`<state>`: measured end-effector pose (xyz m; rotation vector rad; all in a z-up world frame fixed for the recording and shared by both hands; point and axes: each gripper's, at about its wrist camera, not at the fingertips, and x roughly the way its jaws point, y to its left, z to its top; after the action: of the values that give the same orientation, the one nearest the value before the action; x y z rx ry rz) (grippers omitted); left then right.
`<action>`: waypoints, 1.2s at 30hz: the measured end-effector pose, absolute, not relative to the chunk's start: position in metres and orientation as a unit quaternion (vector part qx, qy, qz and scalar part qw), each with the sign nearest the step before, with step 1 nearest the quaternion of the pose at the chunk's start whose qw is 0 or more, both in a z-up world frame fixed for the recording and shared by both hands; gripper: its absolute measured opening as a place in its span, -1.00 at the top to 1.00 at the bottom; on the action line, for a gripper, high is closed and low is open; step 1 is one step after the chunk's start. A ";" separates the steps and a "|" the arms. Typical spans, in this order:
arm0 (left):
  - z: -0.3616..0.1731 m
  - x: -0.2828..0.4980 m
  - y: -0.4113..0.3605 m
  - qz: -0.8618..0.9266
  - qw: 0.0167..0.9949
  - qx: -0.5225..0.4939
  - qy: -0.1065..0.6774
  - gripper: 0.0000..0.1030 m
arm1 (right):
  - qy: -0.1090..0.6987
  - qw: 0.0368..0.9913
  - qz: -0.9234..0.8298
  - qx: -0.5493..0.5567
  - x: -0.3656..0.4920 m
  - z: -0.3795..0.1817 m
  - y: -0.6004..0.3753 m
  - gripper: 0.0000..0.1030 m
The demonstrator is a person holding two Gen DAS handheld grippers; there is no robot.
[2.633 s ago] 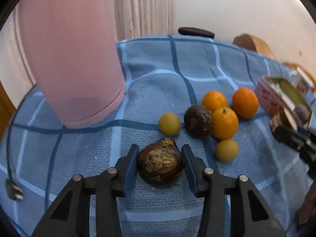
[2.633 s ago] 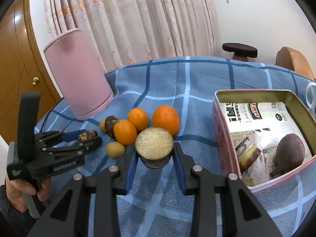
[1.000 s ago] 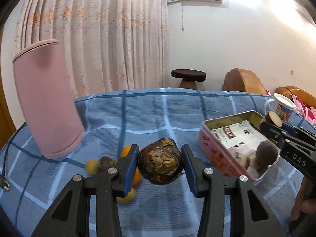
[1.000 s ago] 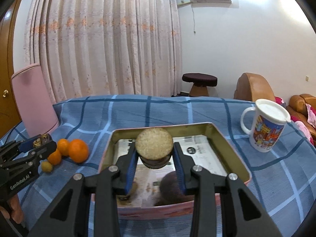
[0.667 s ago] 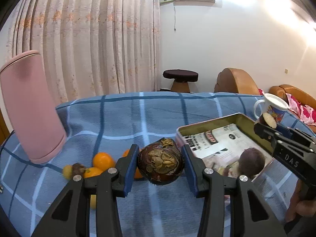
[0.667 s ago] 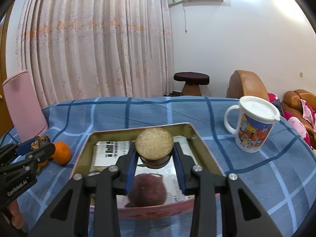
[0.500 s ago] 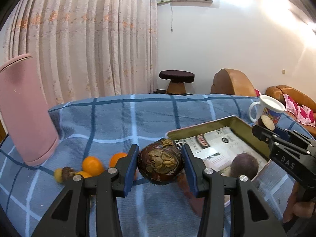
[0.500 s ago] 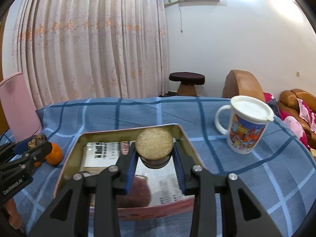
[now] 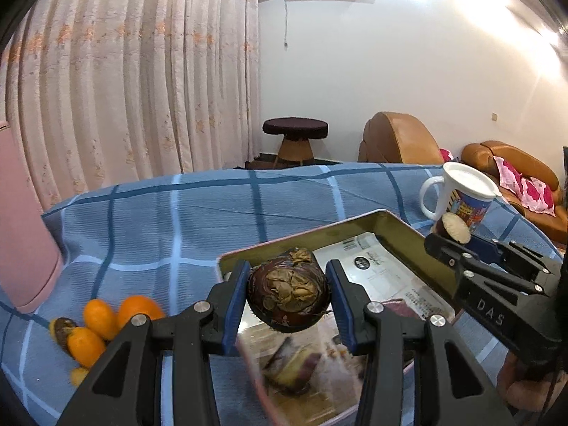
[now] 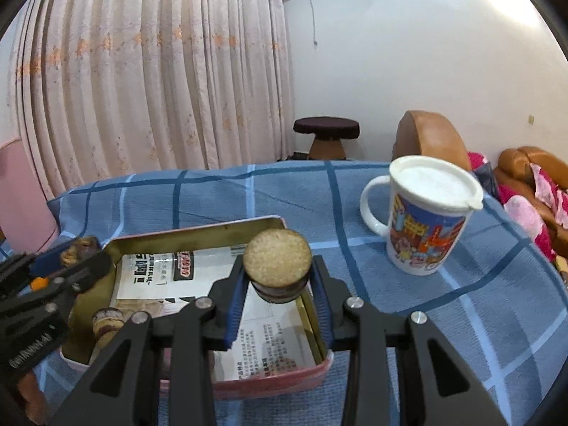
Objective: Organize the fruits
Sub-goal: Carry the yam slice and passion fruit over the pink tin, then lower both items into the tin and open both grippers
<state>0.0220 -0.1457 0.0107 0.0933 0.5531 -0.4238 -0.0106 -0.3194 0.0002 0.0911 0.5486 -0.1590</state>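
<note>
The brown fruit (image 9: 287, 293) is squeezed in the left gripper (image 9: 288, 294), up over the tin (image 9: 408, 238). The right gripper (image 10: 277, 284) squeezes a cut fruit (image 10: 277, 261) over the tin too. Oranges (image 9: 106, 323) sit by the cloth's (image 9: 177, 220) left edge.

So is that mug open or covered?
Covered: a white lid sits across the top of the mug, which stands upright on the blue cloth.

The tin (image 10: 198, 232) is open from above; the mug (image 10: 422, 223) stands right of it, the oranges (image 9: 136, 310) left.
</note>
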 end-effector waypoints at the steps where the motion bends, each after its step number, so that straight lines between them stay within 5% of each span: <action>1: 0.010 0.024 -0.149 -0.205 0.938 0.048 0.275 0.10 | 0.276 0.957 -0.075 0.048 -0.008 -0.001 -0.321 0.27; 24: -0.009 0.036 -0.165 -0.181 0.927 0.084 0.316 0.10 | 0.311 0.948 -0.031 0.051 0.005 -0.011 -0.311 0.25; 30: -0.010 0.035 -0.164 -0.179 0.927 0.084 0.318 0.05 | 0.283 0.955 -0.044 0.070 -0.005 -0.006 -0.316 -0.30; 34: -0.006 0.031 -0.160 -0.175 0.933 0.075 0.307 -0.44 | 0.254 0.962 -0.057 0.083 -0.014 0.002 -0.322 -0.44; 36: -0.004 0.028 -0.157 -0.179 0.936 0.067 0.297 -0.46 | 0.238 0.965 -0.062 0.090 -0.018 0.006 -0.326 -0.52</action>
<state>0.0280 -0.1572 -0.0038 0.1360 0.6065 -0.3665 -0.0183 -0.3257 0.0057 0.1830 0.4824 -0.1263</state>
